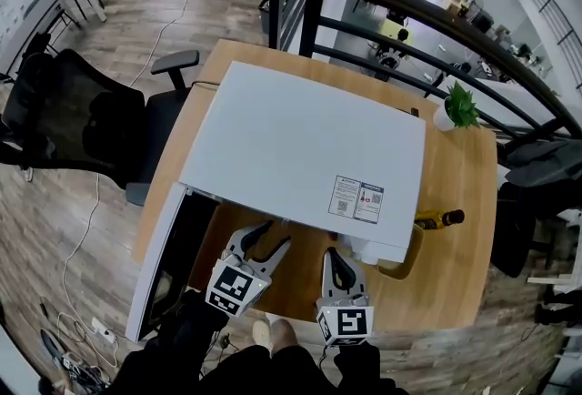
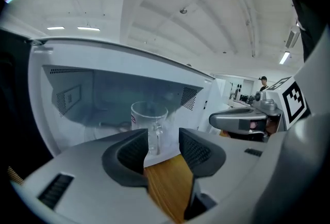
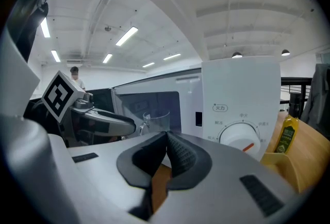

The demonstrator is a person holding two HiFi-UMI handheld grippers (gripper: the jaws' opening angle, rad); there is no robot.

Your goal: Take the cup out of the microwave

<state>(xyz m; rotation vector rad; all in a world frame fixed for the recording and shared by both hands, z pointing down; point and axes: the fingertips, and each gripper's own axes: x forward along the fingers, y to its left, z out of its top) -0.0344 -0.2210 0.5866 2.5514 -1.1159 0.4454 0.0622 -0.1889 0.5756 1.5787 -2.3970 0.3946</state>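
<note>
White box-shaped microwave (image 1: 300, 147) sits on the light wooden table (image 1: 455, 229), its door (image 1: 159, 266) swung fully open to the left. Clear glass cup with a handle (image 2: 149, 120) is upright inside the cavity, handle side toward the camera. Left gripper (image 1: 273, 237) is released: in the left gripper view the black ribbed pads are apart with only table wood showing between them. The cup lines up with the gap but sits beyond the tips, not touched. Left gripper is level with the cavity opening, just in front of it. Right gripper (image 1: 336, 258) is clenched on nothing, pads pressed together at the tips in the right gripper view. It's parked beside the left one, in front of the microwave's control panel; white dial with an orange marker (image 3: 240, 138) is just past it. Cup is also visible from that side (image 3: 154, 121), through the open front. Yellow oil bottle with a dark cap (image 1: 441, 219) lies by the microwave's right side, and a small green potted plant (image 1: 457, 106) stands at the far table edge.
</note>
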